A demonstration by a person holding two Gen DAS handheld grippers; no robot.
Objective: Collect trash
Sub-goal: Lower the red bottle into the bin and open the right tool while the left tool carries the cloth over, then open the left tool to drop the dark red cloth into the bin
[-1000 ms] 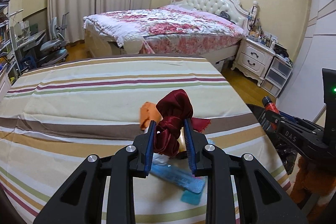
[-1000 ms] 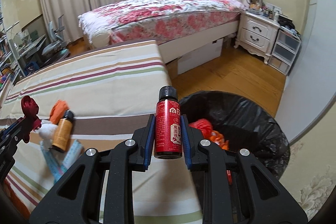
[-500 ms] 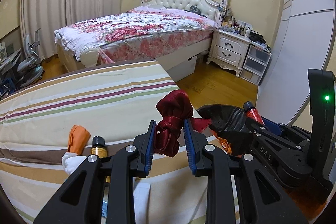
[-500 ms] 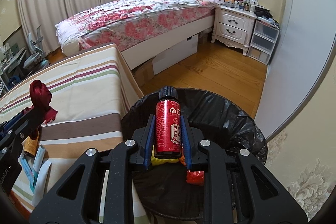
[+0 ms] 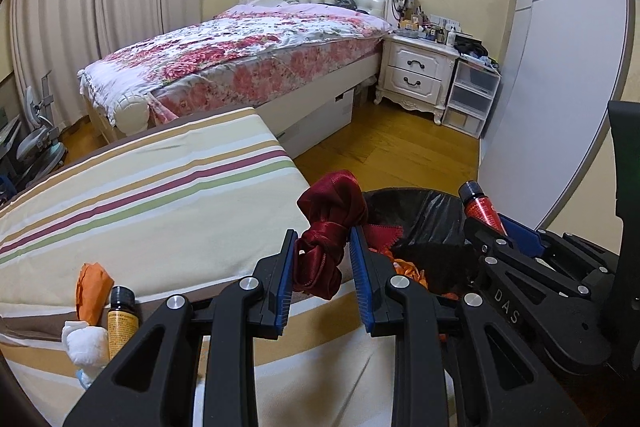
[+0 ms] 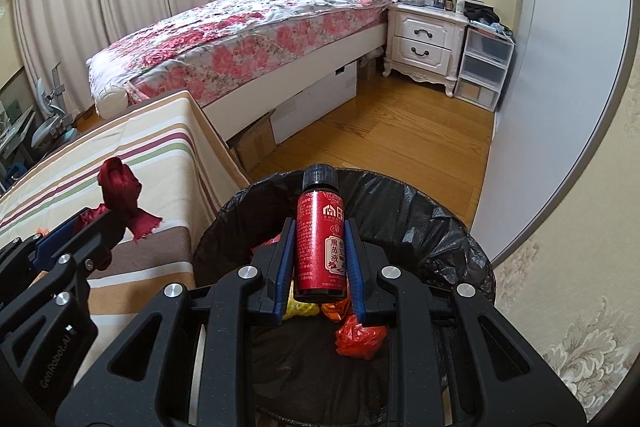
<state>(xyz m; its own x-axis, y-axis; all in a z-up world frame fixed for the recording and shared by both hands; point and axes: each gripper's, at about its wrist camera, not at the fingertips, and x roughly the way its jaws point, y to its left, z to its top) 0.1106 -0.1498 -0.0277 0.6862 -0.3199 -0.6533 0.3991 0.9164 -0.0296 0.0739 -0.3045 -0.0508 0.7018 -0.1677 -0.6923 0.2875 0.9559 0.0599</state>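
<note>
My left gripper point(image 5: 324, 267) is shut on a knotted dark red ribbon point(image 5: 326, 239) and holds it over the striped table's right edge, beside the black-lined trash bin point(image 5: 420, 211). My right gripper point(image 6: 320, 259) is shut on a small red bottle point(image 6: 320, 247) with a black cap, upright above the bin point(image 6: 460, 247). The bin holds orange, yellow and red scraps point(image 6: 360, 337). The ribbon also shows in the right wrist view point(image 6: 120, 191). The red bottle shows in the left wrist view point(image 5: 480, 207).
On the striped table point(image 5: 160, 207) lie an orange wrapper point(image 5: 92, 287), a small amber bottle point(image 5: 122, 323) and a white wad point(image 5: 86, 345). A floral bed point(image 5: 248, 63), a white nightstand point(image 5: 416, 75), plastic drawers point(image 5: 470, 99) and wooden floor point(image 5: 392, 147) lie beyond.
Both grippers have swung right. The right gripper with the red bottle has moved from over the table to above the bin. The left gripper with the ribbon has reached the table's edge by the bin.
</note>
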